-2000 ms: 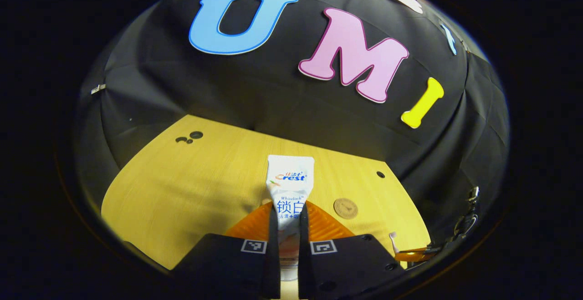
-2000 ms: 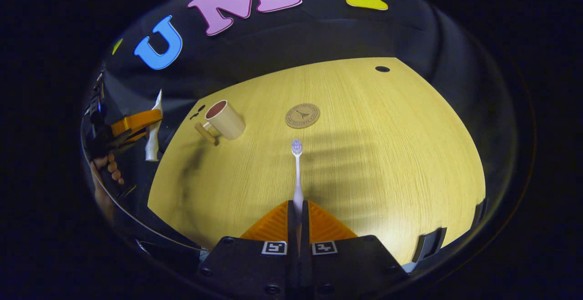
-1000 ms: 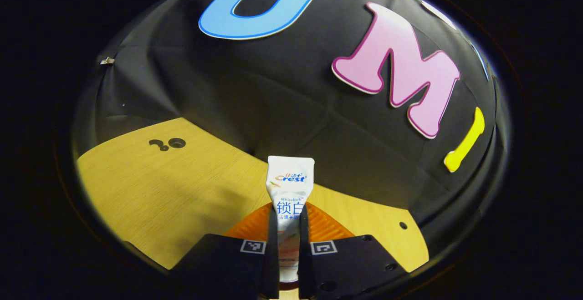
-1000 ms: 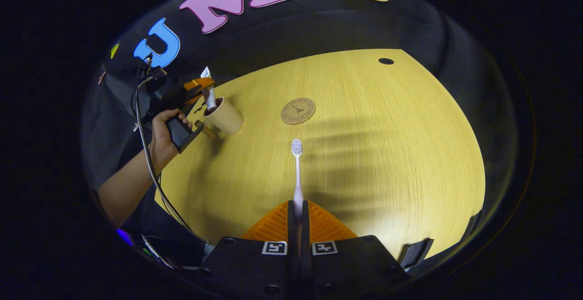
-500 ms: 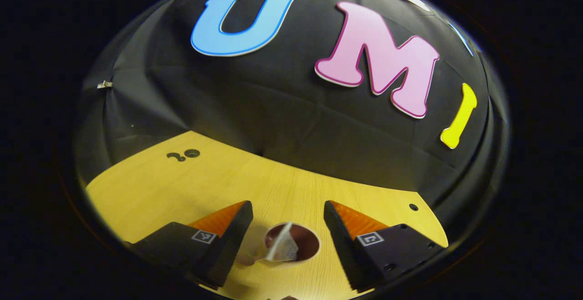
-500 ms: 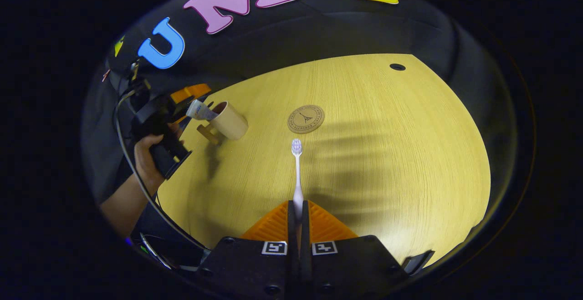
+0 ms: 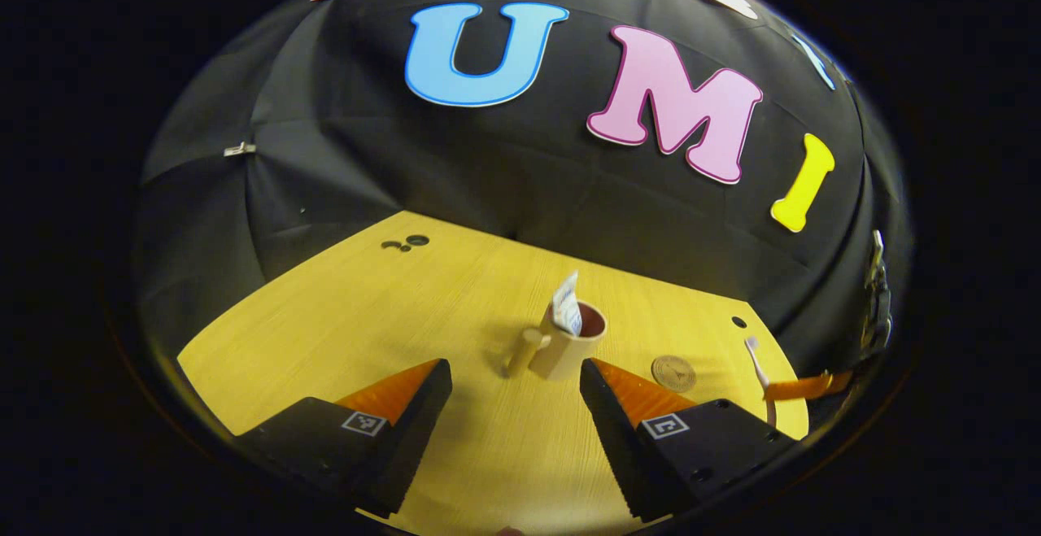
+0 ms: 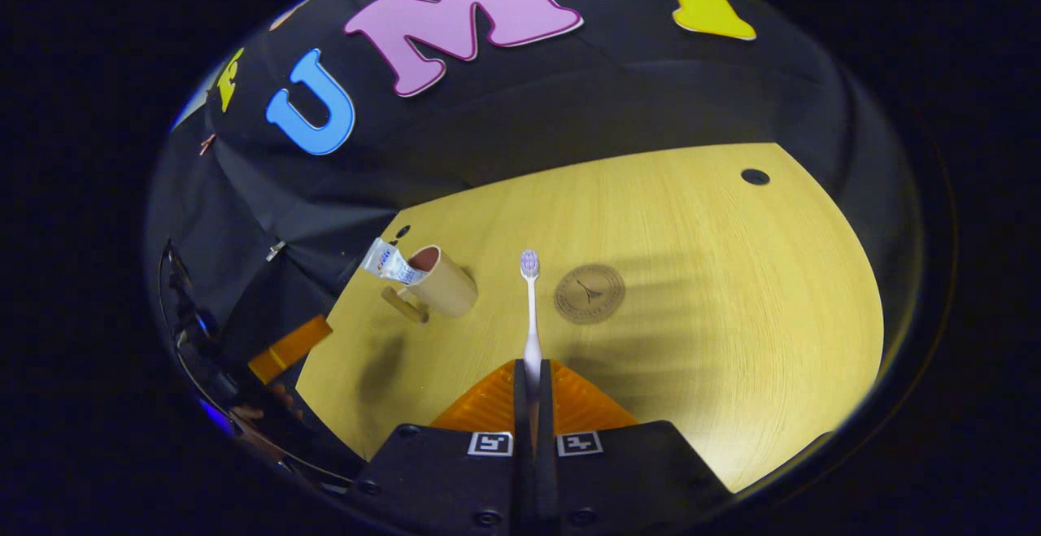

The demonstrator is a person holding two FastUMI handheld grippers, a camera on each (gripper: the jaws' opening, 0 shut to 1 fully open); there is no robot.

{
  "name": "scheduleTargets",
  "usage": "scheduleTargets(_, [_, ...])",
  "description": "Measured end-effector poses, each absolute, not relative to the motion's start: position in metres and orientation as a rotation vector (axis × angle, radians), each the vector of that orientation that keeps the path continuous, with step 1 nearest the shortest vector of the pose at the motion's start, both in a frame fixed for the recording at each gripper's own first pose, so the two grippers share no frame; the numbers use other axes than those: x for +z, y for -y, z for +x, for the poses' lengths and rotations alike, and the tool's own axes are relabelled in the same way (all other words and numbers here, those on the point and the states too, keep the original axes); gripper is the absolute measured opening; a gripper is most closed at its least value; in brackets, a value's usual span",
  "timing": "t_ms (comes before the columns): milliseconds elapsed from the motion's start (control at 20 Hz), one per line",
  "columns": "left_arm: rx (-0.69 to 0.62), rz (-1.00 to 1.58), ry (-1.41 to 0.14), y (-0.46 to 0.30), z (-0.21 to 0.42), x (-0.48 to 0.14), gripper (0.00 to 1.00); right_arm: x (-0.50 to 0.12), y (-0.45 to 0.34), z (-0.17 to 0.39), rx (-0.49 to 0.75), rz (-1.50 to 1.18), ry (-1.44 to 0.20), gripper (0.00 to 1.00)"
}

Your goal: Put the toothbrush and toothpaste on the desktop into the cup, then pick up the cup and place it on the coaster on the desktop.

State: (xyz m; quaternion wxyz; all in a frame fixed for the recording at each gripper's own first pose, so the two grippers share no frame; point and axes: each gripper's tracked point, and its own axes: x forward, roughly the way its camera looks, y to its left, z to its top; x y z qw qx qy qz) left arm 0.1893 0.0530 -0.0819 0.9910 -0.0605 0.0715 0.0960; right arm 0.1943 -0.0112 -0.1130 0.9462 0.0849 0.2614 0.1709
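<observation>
Wooden desktop (image 7: 341, 316) below; left hand-held gripper (image 7: 516, 373) spread wide, empty; right hand-held gripper (image 8: 533, 373) clamped on toothbrush (image 8: 531, 308).

Two handheld grippers, matte black bodies with printed tags

The left gripper (image 7: 514, 367) ends in two wedge-shaped fingers with finely ribbed slanted faces (image 7: 389, 390), each set into a matte black angular mounting block (image 7: 321, 442). Each block carries a small square black-and-white marker tag (image 7: 363, 423) near its front edge. The block on the view's right has small round screw recesses (image 7: 692, 475). The right gripper (image 8: 533, 369) is built the same way: ribbed wedge fingers, a broad black body, a pair of square tags side by side, and round dark screw heads (image 8: 487, 516) along its lower edge and corners.
</observation>
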Motion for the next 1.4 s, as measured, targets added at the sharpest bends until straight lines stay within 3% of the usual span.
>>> scheduleTargets(600, [0.241, -0.199, -0.192, -0.049, 0.154, -0.125, 0.98, -0.020, -0.110, 0.275, 0.551, 0.138, -0.188, 0.05])
scheduleTargets(1200, [0.334, -0.298, -0.146, -0.102, 0.145, -0.144, 0.98, -0.026, -0.190, 0.329, 0.621, 0.124, -0.106, 0.05])
scheduleTargets(1400, [0.345, -0.292, -0.153, -0.116, 0.148, -0.159, 0.98, -0.046, -0.192, 0.357, 0.591, 0.089, -0.099, 0.05])
